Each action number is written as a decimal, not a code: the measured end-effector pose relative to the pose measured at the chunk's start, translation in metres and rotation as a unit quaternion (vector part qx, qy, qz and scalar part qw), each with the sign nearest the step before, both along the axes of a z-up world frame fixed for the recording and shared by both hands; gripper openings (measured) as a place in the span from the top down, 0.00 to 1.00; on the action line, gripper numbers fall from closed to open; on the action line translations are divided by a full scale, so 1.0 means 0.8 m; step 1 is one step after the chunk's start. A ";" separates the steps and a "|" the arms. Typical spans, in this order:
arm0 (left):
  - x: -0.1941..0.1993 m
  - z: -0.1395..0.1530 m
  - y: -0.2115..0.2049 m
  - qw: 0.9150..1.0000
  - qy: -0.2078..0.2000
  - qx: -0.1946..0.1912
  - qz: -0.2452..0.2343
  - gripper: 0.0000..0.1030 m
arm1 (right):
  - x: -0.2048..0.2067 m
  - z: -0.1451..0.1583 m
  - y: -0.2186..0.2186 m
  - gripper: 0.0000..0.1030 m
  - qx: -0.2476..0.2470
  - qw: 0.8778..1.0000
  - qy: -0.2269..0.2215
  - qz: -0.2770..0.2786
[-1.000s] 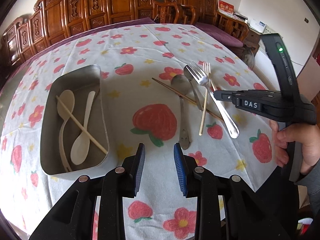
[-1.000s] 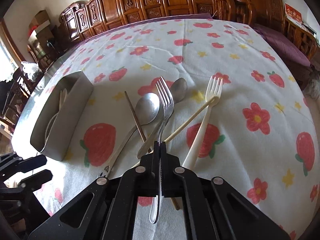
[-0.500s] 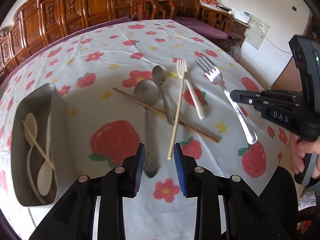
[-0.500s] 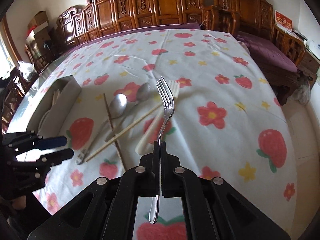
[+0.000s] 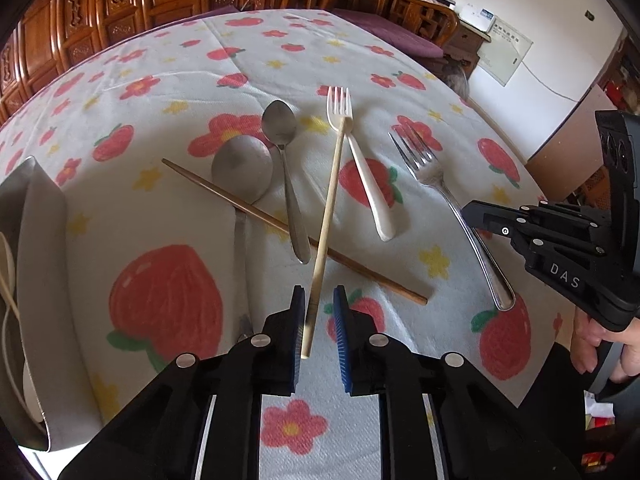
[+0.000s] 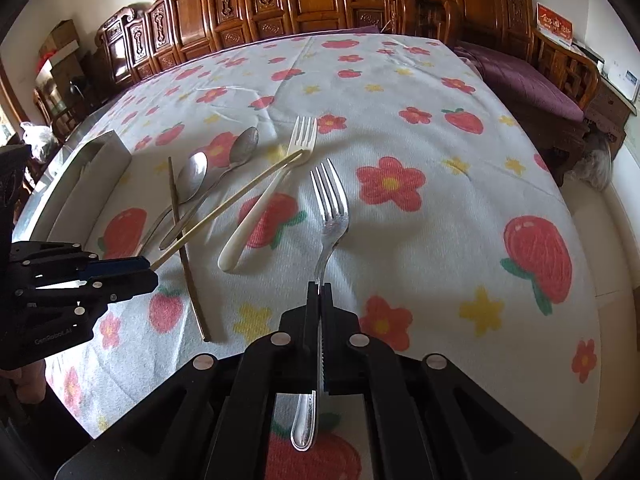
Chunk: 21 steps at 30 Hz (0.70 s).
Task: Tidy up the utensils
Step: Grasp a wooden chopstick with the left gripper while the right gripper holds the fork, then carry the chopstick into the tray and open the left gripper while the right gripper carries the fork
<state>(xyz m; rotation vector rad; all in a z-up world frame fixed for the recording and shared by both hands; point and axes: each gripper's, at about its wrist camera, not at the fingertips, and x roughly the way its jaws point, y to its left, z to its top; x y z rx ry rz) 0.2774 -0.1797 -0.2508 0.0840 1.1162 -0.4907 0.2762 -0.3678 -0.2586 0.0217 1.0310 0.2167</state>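
My left gripper is open, its blue pads either side of the near end of a pale chopstick that lies across the other utensils. My right gripper is shut on a metal fork and holds it above the cloth; the fork also shows in the left wrist view. On the table lie a white plastic fork, a large metal spoon, a small metal spoon and a brown chopstick. The metal tray at the left holds pale utensils.
The table has a strawberry and flower cloth. Carved wooden chairs line the far side. A purple cushioned bench stands at the right. The table's right edge drops to the floor.
My left gripper has moved right and forward from the tray until its pads straddle the pale chopstick's end. My right gripper has carried the metal fork off the pile to the right.
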 end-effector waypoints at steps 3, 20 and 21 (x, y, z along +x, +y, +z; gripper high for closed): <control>0.002 -0.003 -0.003 1.000 0.006 -0.001 -0.002 0.90 | 0.000 -0.004 -0.003 0.99 0.003 1.000 0.002 -0.002; -0.032 0.041 0.011 0.999 -0.033 -0.023 -0.002 0.96 | 0.006 -0.002 0.002 0.98 -0.009 1.000 -0.001 0.003; -0.036 0.047 0.012 0.999 -0.038 -0.023 -0.002 0.96 | 0.008 -0.003 0.002 0.97 -0.010 1.000 -0.001 0.003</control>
